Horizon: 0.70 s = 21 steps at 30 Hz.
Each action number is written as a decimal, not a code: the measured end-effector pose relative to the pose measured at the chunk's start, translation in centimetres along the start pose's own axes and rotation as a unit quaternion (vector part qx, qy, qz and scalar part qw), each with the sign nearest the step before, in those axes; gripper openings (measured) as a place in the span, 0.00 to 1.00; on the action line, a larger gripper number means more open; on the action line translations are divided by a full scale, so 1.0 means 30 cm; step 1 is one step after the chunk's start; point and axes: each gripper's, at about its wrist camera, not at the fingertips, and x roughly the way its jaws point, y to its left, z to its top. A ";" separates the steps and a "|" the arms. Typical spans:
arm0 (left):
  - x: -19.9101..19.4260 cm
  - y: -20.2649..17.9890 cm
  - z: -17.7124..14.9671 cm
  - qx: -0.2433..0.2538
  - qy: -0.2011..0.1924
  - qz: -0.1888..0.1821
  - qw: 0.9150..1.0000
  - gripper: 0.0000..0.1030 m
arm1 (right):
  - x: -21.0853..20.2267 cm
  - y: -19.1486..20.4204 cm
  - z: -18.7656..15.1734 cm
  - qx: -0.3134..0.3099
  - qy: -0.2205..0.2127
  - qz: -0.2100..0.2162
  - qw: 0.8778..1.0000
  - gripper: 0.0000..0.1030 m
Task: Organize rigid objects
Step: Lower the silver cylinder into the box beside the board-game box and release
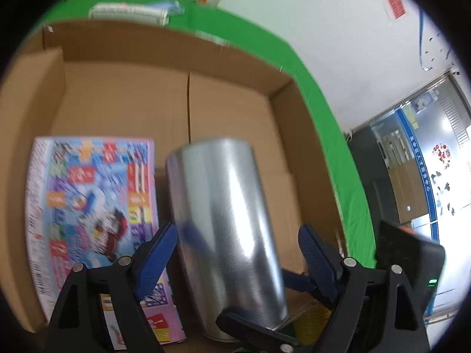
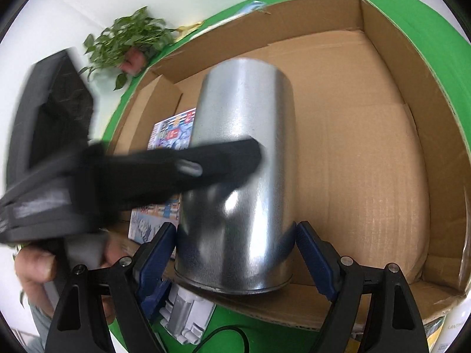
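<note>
Metal canister (image 2: 238, 176) is being held over the open cardboard box (image 2: 382, 135), gripped low on its sides by the right gripper (image 2: 235, 253) and higher up by the left gripper (image 1: 235, 253), both sets of fingers spread wide around it. Lowering should be done upright, beside the colourful printed box (image 1: 91, 206), whose lettering is too blurred for reading.

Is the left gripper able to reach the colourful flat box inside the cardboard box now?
Probably not directly: the left gripper holds the shiny metal cylinder in its jaws; the colourful flat box lies uncovered beside it.
</note>
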 end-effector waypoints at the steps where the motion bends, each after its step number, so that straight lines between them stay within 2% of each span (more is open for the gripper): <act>1: -0.026 -0.002 0.005 0.006 -0.014 0.010 1.000 0.83 | 0.002 0.003 0.011 0.001 0.002 0.000 1.000 0.79; 6: -0.113 0.035 -0.072 0.021 -0.045 0.052 0.997 0.83 | 0.028 0.066 0.010 -0.021 0.022 0.017 0.999 0.83; 10: -0.165 0.142 -0.184 0.002 -0.051 0.059 0.997 0.83 | -0.059 0.069 -0.025 -0.045 -0.001 0.039 0.998 0.84; 13: -0.145 0.191 -0.246 -0.012 -0.032 0.054 0.998 0.80 | -0.170 0.047 -0.048 -0.052 -0.035 0.029 0.998 0.84; 15: -0.140 0.176 -0.272 0.009 -0.039 0.072 0.997 0.74 | -0.243 0.026 -0.051 -0.058 -0.062 0.007 0.996 0.84; 16: -0.137 0.165 -0.286 0.014 -0.037 0.074 0.996 0.74 | -0.264 0.016 -0.044 -0.066 -0.069 -0.017 0.995 0.79; 18: -0.140 0.155 -0.298 0.008 -0.034 0.073 0.997 0.74 | -0.288 -0.027 -0.036 -0.070 -0.072 -0.079 0.992 0.61; 20: -0.137 0.148 -0.309 -0.001 -0.027 0.067 0.997 0.74 | -0.273 -0.086 -0.015 -0.047 -0.056 -0.110 0.991 0.29; 21: -0.132 0.146 -0.308 -0.004 -0.026 0.065 0.998 0.74 | -0.260 -0.105 -0.006 -0.042 -0.053 -0.125 0.990 0.25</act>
